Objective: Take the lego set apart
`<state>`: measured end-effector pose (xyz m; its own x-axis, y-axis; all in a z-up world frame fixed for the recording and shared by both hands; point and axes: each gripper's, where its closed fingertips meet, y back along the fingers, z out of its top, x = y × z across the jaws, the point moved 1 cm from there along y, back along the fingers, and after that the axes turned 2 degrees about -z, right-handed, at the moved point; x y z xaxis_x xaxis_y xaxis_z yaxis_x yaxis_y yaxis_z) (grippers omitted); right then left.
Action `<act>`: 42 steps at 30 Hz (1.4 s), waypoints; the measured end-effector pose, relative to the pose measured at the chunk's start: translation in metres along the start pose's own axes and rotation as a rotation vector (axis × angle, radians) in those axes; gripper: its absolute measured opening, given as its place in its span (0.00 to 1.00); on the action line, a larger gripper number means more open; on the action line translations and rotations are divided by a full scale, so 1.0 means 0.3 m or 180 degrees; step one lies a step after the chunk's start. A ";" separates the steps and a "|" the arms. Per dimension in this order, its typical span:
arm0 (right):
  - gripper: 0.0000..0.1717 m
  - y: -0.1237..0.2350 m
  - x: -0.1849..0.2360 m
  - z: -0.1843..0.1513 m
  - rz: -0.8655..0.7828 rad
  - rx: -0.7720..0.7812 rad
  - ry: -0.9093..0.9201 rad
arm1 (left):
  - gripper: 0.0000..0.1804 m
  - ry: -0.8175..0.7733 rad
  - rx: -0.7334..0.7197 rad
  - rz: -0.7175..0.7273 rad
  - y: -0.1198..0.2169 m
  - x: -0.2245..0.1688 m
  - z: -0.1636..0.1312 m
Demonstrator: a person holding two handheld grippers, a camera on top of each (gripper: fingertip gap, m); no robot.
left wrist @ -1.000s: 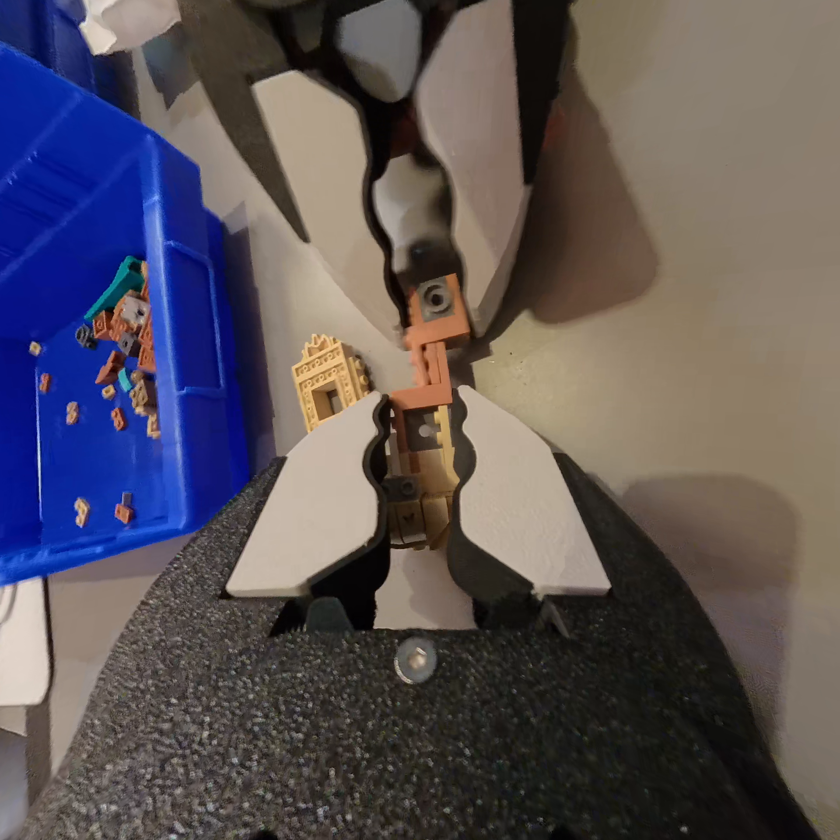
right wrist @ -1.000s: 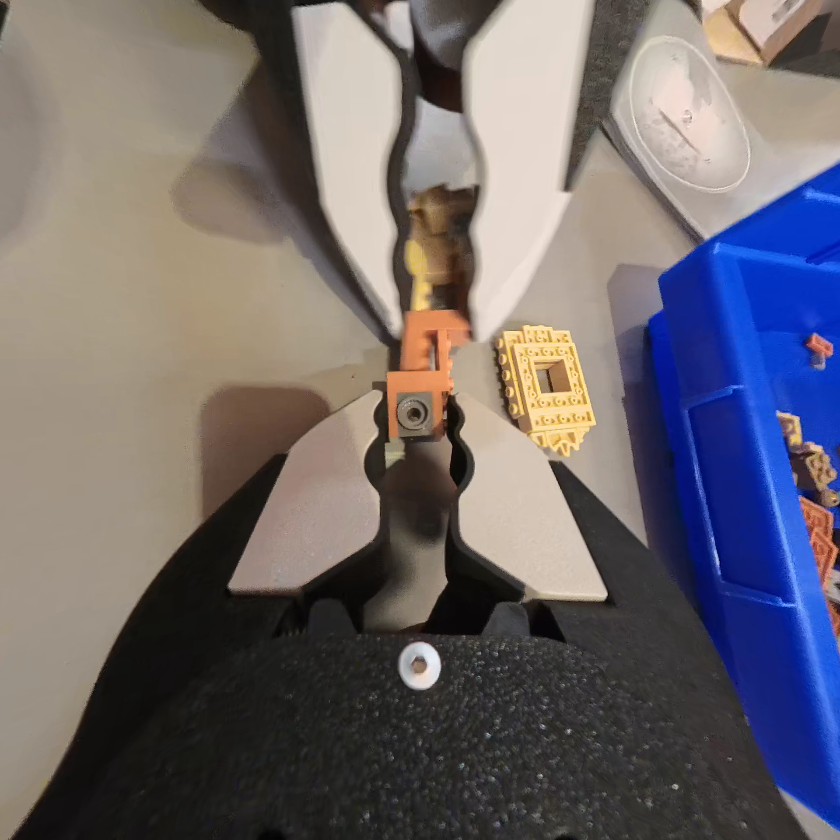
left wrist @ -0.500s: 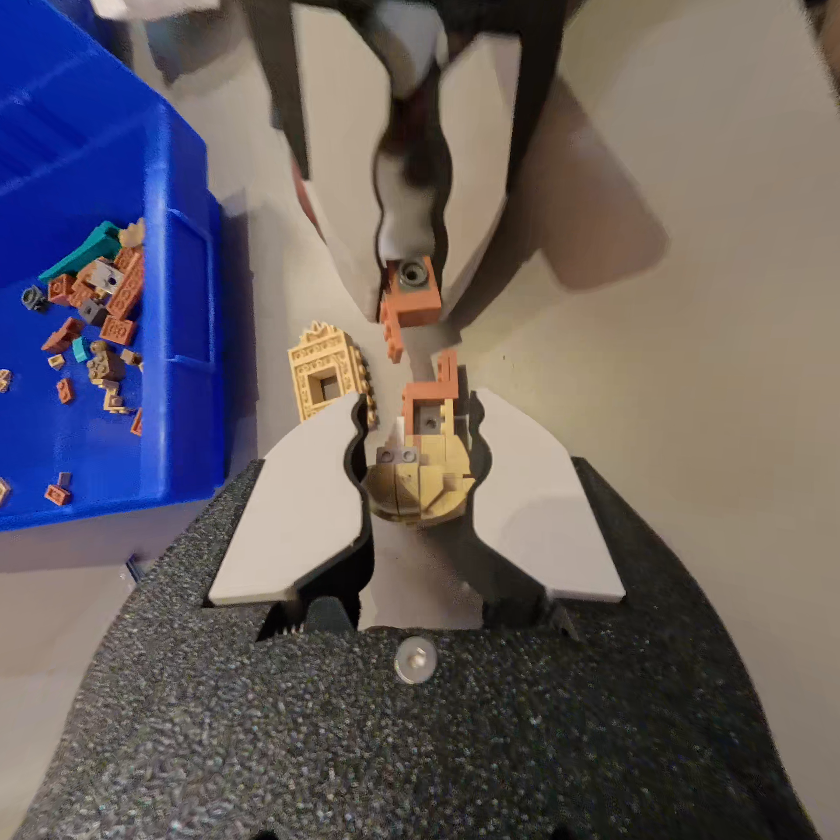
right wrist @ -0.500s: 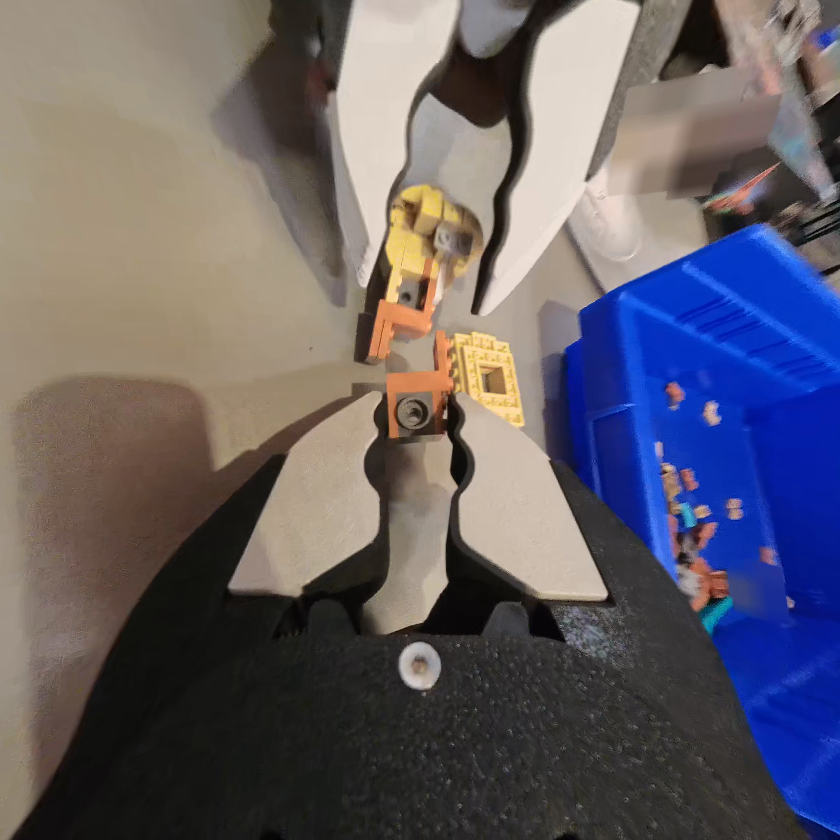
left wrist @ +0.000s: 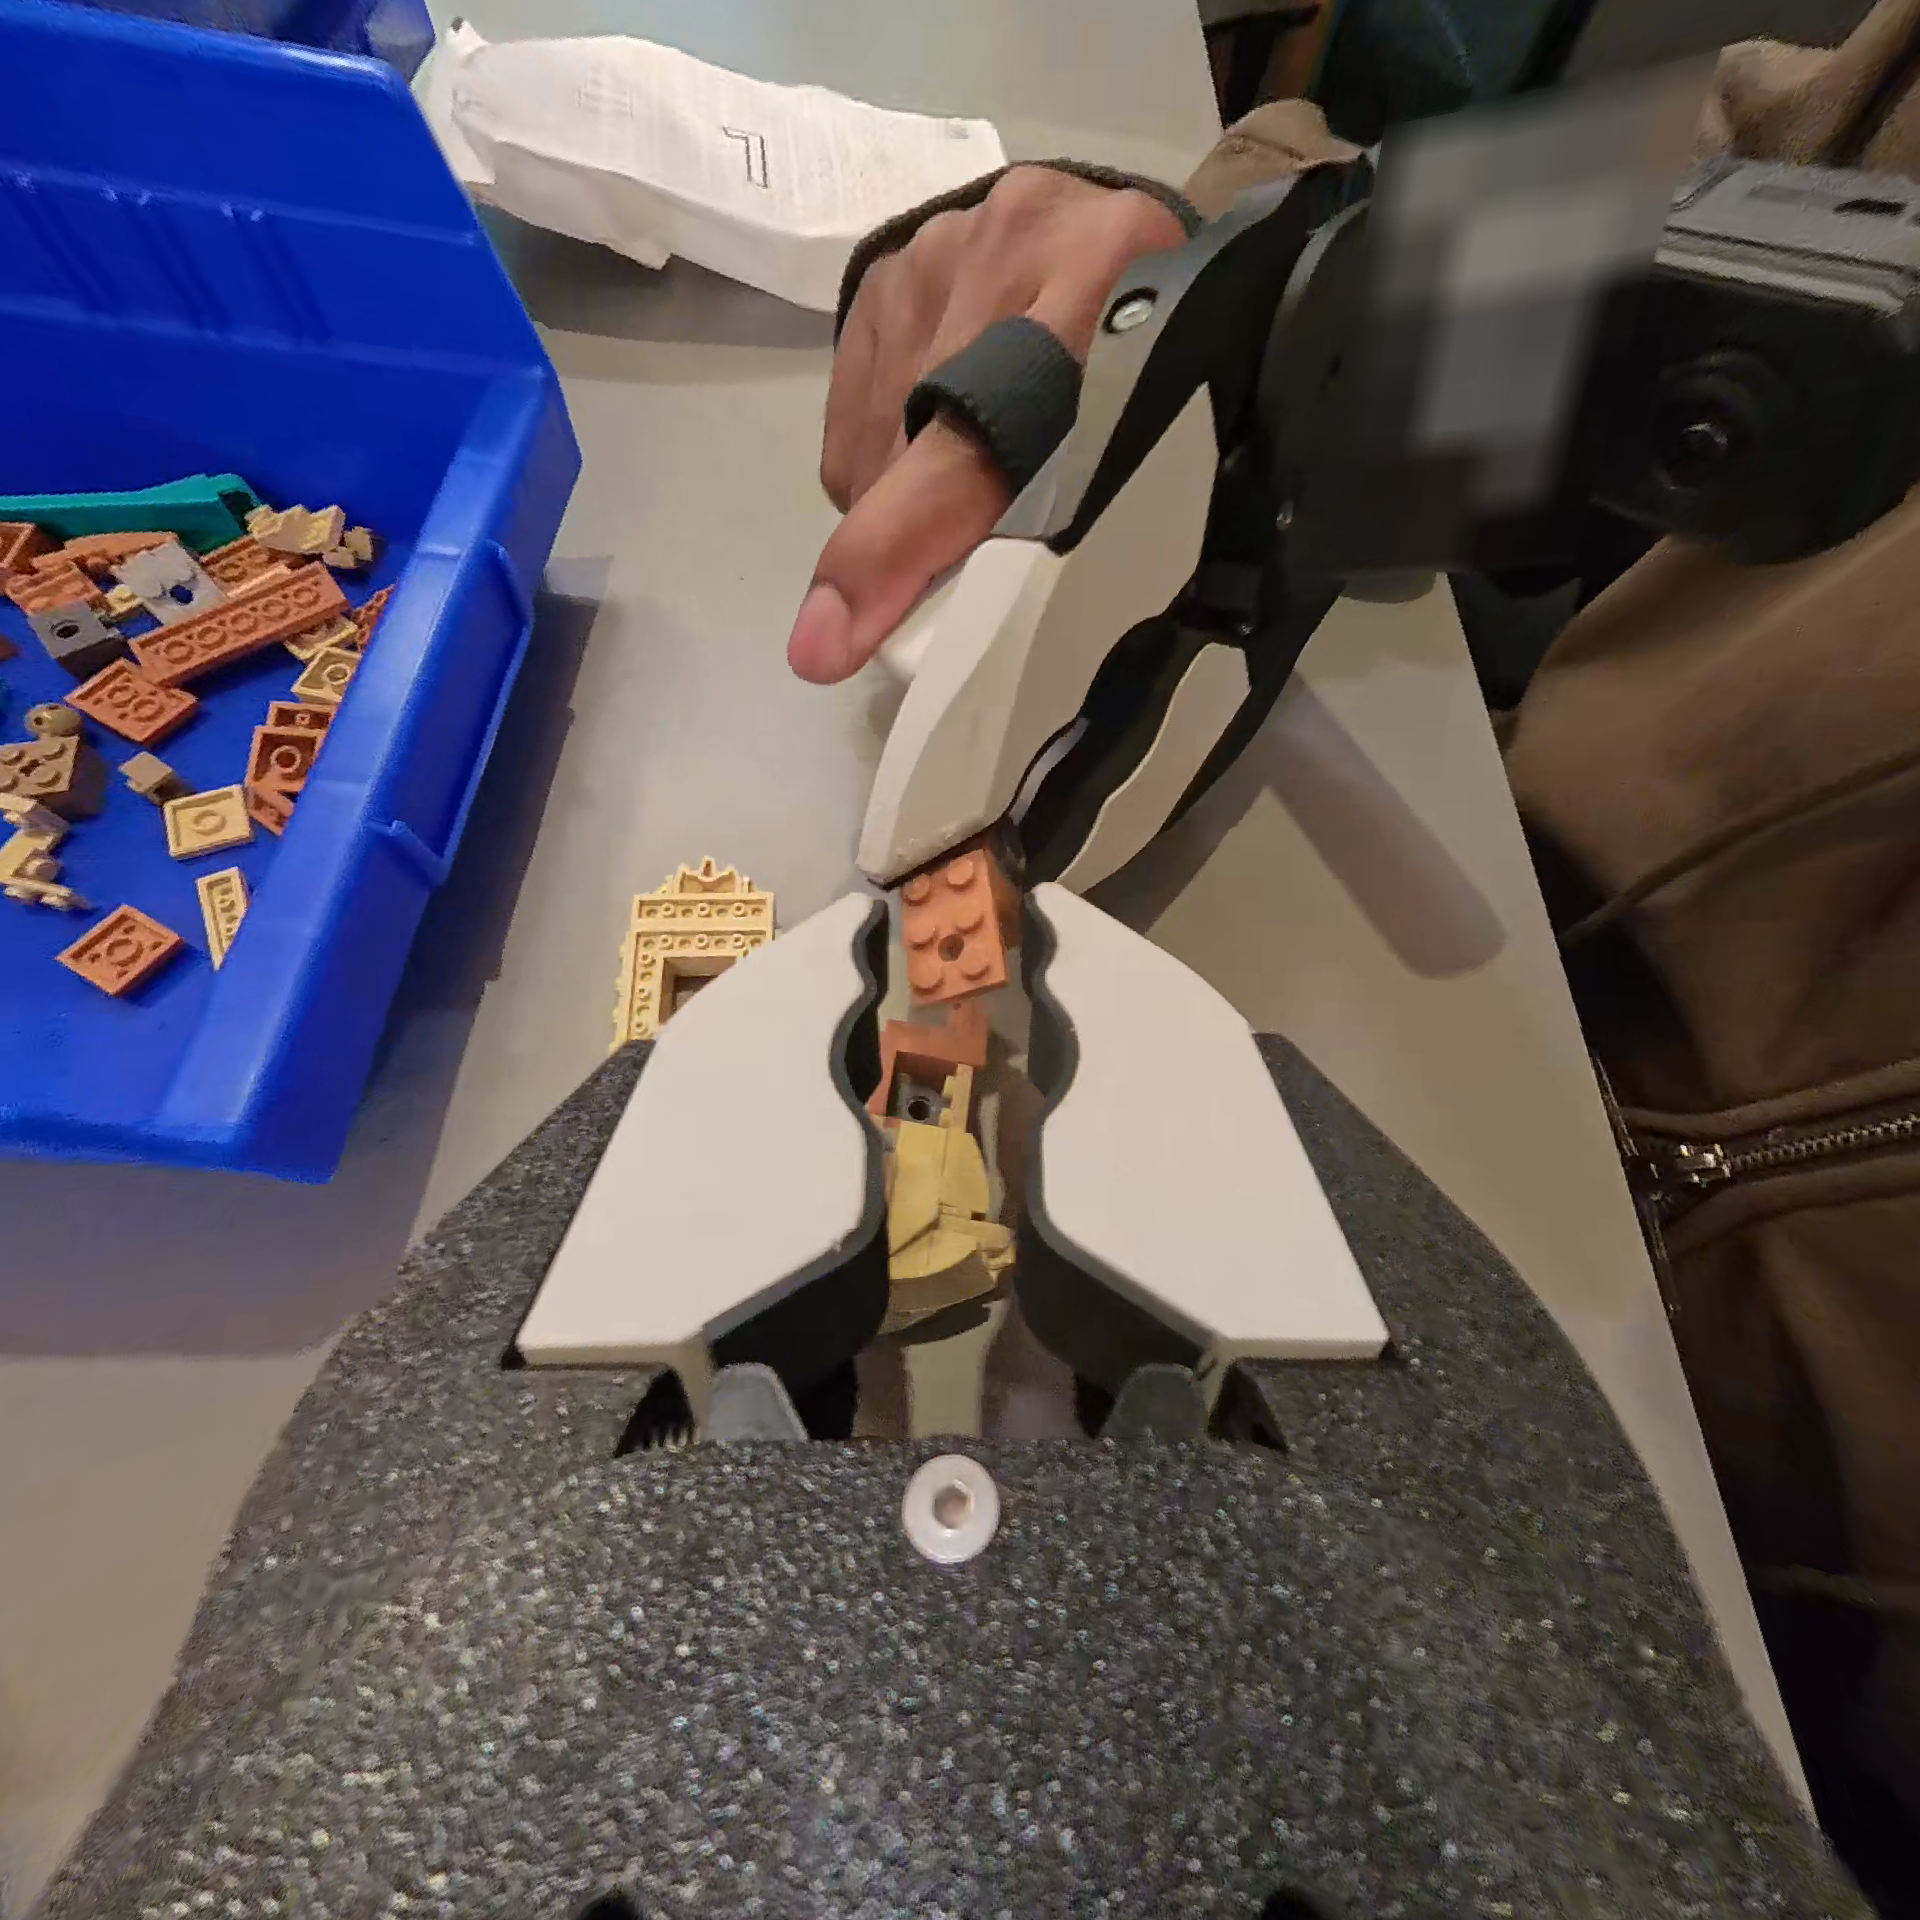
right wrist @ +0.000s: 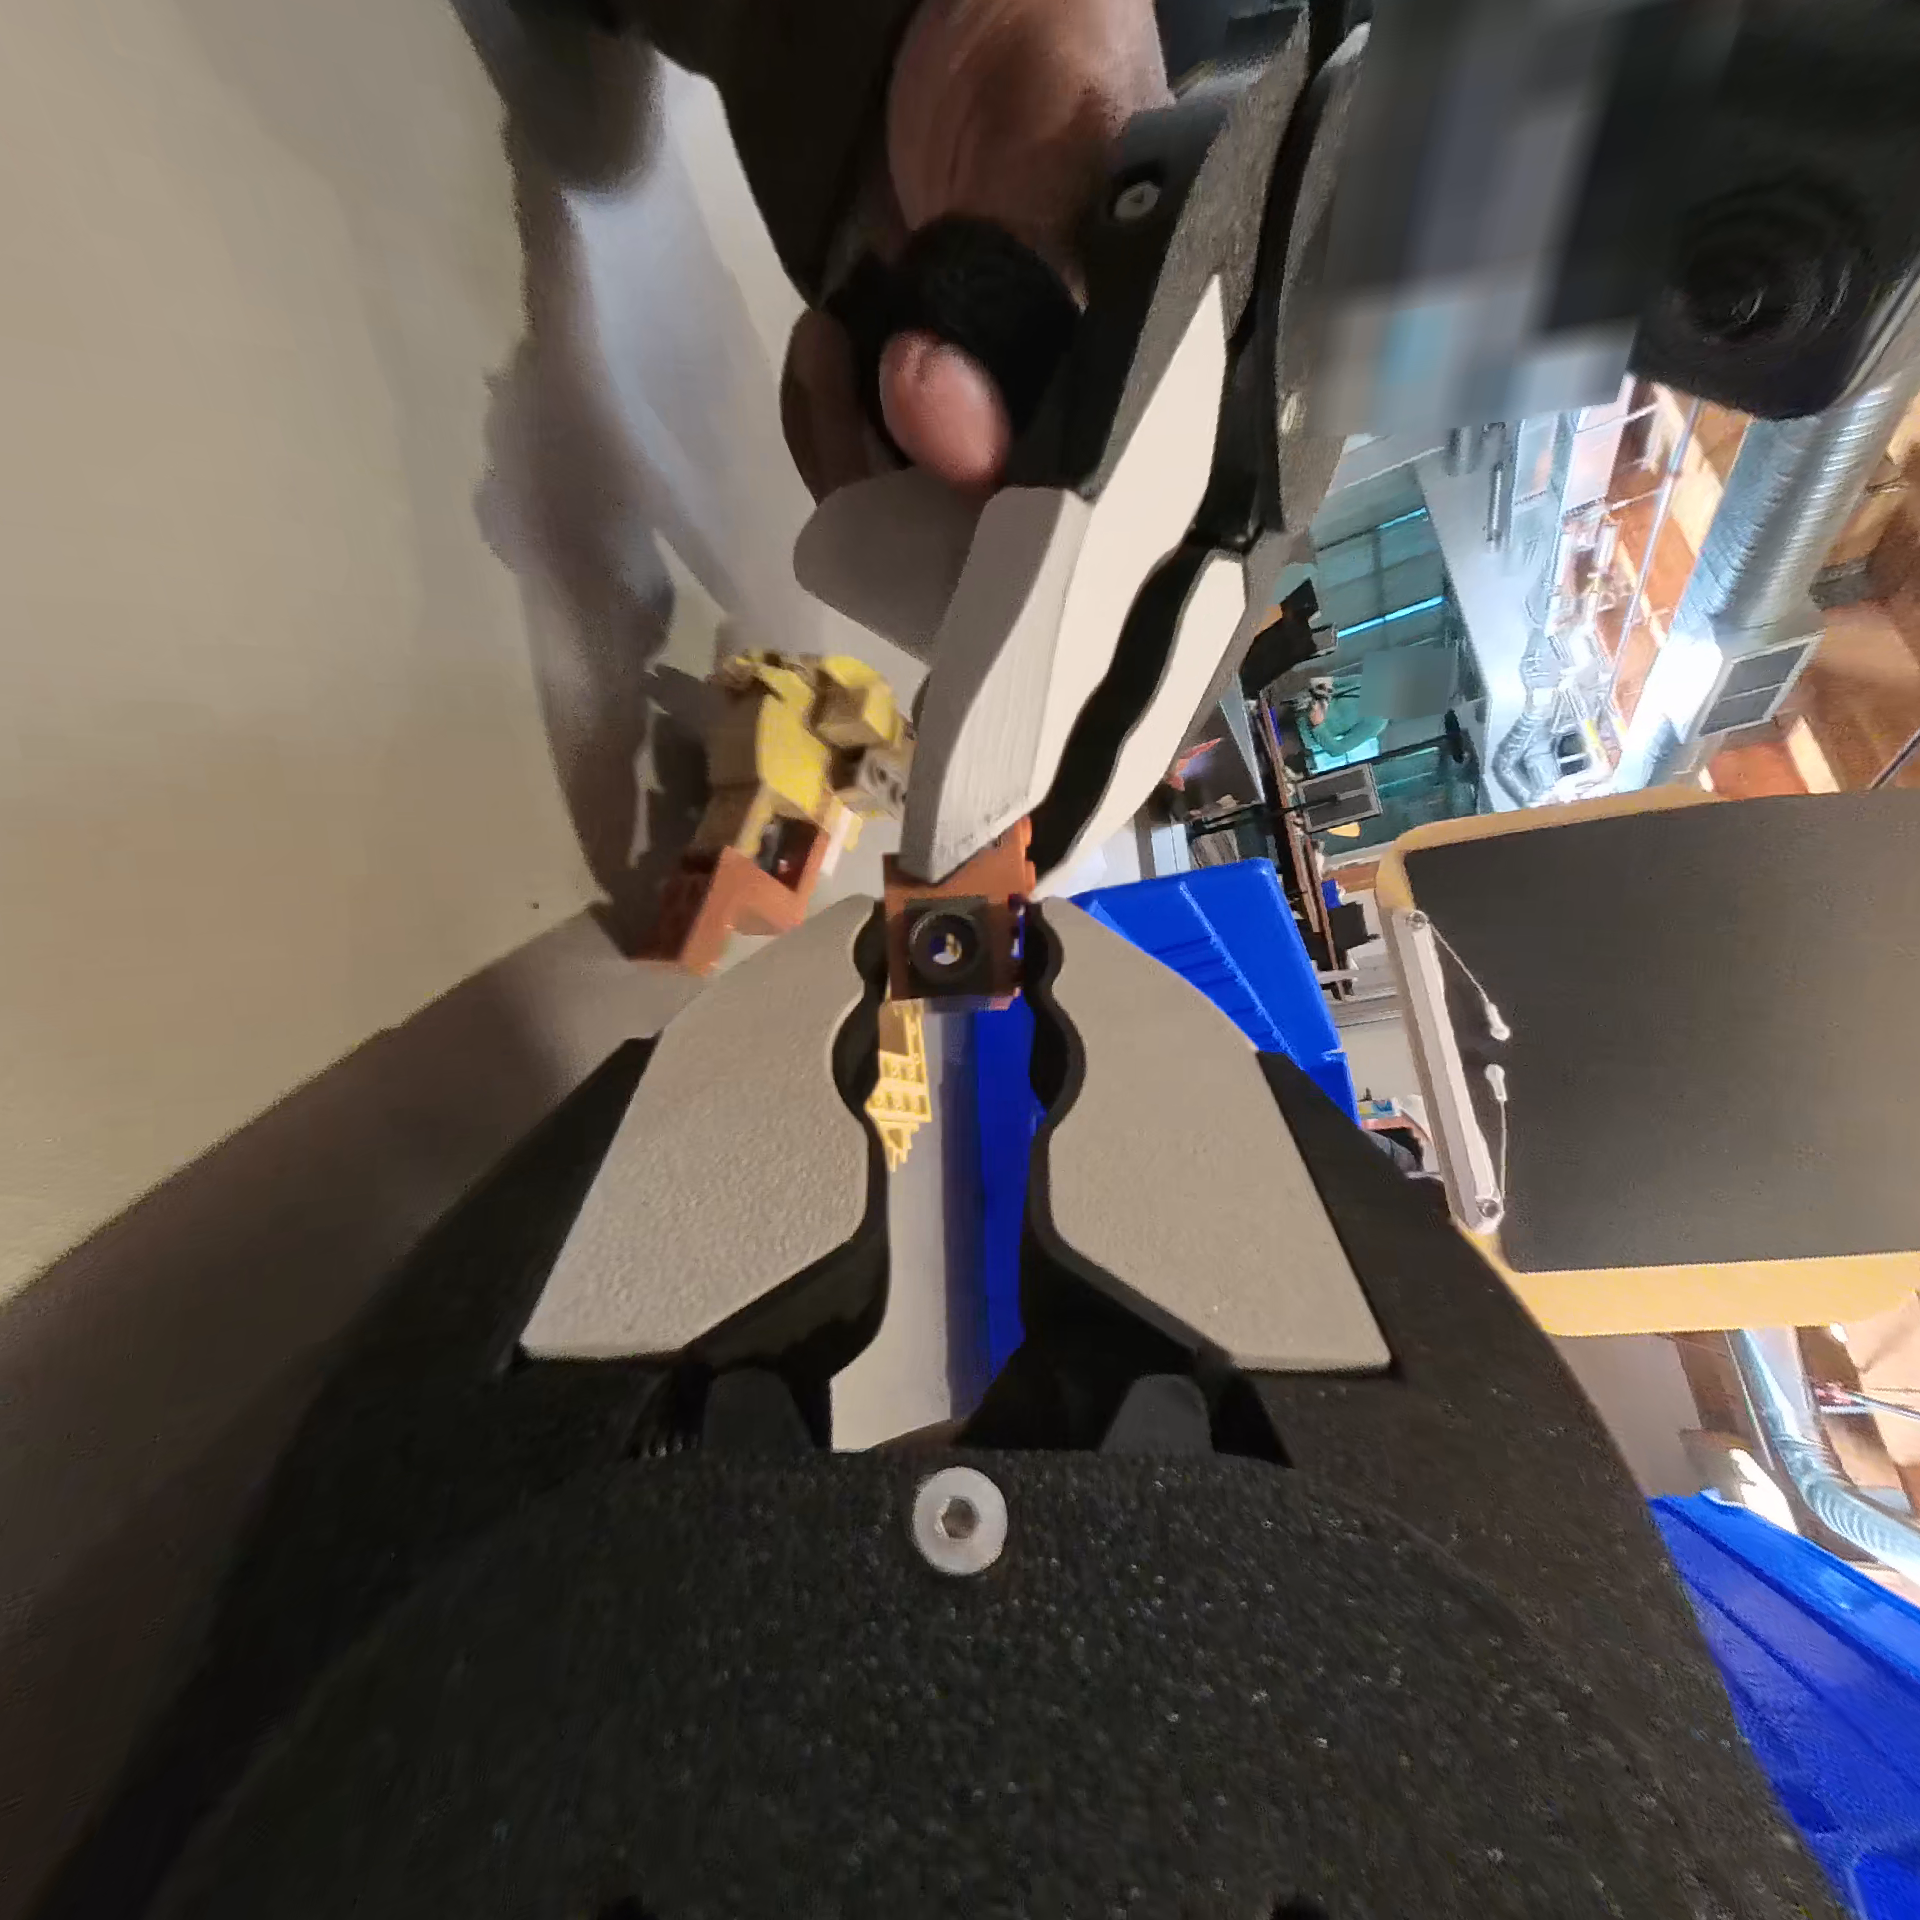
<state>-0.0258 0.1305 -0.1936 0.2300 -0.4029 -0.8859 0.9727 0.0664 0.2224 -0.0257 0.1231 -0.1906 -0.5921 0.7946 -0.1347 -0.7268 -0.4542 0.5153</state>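
My right gripper (right wrist: 951, 925) is shut on a small brown brick with a dark grey insert (right wrist: 948, 951). My left gripper (left wrist: 956, 914) is closed on the same brown brick (left wrist: 956, 935) from the opposite side. Its fingertips (right wrist: 961, 821) press on the far end of the brick in the right wrist view. A tan and brown brick assembly (left wrist: 935, 1195) lies on the table under my left fingers, free of them. It also shows in the right wrist view (right wrist: 774, 790), beside the left fingers. A tan frame plate (left wrist: 691, 945) lies flat to the left.
A blue bin (left wrist: 457, 727) with several loose brown, tan and teal bricks stands at the left. A white paper (left wrist: 727, 156) lies behind it. A person's hand (left wrist: 935, 416) and brown jacket (left wrist: 1714, 935) are at the right, past the table edge. Left and right tips are no more than a few centimetres apart.
The brown brick came off the tan assembly. My left gripper opened, let the assembly down onto the table, then closed on the brown brick that the right gripper kept holding. Both grippers tilted.
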 end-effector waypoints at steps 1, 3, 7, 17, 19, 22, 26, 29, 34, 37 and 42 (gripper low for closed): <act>0.14 0.000 -0.003 -0.001 -0.0019 0.0004 -0.0002 | 0.11 -0.0013 -0.0034 0.0000 -0.001 -0.002 0.005; 0.14 -0.002 -0.005 -0.015 0.0003 0.0063 -0.0081 | 0.11 -0.0091 -0.0055 0.0107 -0.001 0.010 0.008; 0.18 0.016 -0.018 -0.028 0.0193 -0.0006 -0.0605 | 0.10 -0.0709 0.0088 0.0453 0.010 0.022 0.009; 0.19 0.025 -0.019 -0.012 0.0578 -0.0041 -0.1308 | 0.10 -0.2018 0.0479 0.0955 0.005 0.018 -0.004; 0.18 0.020 -0.007 -0.021 0.0634 0.0051 -0.1307 | 0.10 -0.2207 0.0501 0.0988 -0.001 0.013 -0.005; 0.15 0.013 0.009 -0.026 0.0673 0.0142 -0.1229 | 0.10 -0.2417 0.0508 0.1057 -0.005 0.009 -0.001; 0.13 0.008 0.007 -0.032 0.0601 0.0238 -0.1064 | 0.10 -0.2435 0.0562 0.1159 -0.002 0.019 0.002; 0.13 0.011 -0.016 -0.029 0.0425 0.0209 -0.0942 | 0.10 -0.2160 0.0483 0.1163 0.009 0.028 0.016; 0.13 0.016 -0.035 -0.016 0.0243 0.0163 -0.0740 | 0.10 -0.1896 0.0438 0.1083 0.023 0.040 0.011; 0.13 0.018 -0.036 -0.014 0.0153 0.0159 -0.0583 | 0.10 -0.1745 0.0403 0.1020 0.023 0.039 0.011; 0.13 0.019 -0.042 -0.009 -0.0024 0.0178 -0.0257 | 0.10 -0.1454 0.0325 0.0922 0.027 0.039 0.016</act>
<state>-0.0232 0.1383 -0.1824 0.2173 -0.4756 -0.8524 0.9706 0.0130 0.2402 -0.0369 0.1307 -0.1838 -0.5350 0.7473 0.3943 -0.5056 -0.6570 0.5592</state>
